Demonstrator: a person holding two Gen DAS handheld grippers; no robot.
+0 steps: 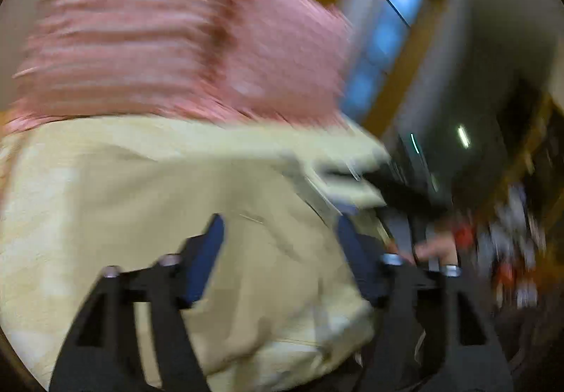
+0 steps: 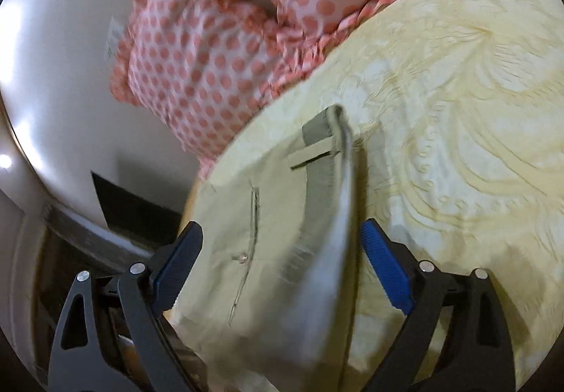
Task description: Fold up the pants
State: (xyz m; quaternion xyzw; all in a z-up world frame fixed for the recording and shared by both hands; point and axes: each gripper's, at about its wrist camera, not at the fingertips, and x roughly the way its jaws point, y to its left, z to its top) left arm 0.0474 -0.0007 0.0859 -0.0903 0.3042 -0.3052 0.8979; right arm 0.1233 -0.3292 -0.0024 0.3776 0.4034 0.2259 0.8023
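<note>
Pants, pale khaki, spread over the yellow patterned bedspread, hanging half off its near edge, waist end up toward the polka-dot pillow. Light, soft woven cloth by the look of it: bound to sag and drape wherever unsupported, no stiffness to lean on, nothing fragile, not slippery against ribbed pads. Thicker along the waistband, with a belt loop just beside it and a stitched pocket slit with a small button further from the pillow. Best purchase judged to be that doubled waistband edge or a seam, where layers bunch and hold; a single thin layer mid-leg likely to slide out.

Right gripper hovering over the pants, blue fingers spread wide to either side of the raised fold, clamping nothing. Left gripper likewise standing wide apart, above the bedspread on the side away from the pillow, nothing between the pads; view badly smeared by motion, so contact with cloth impossible to judge there. Pants not clearly made out in that blurred view.
</note>
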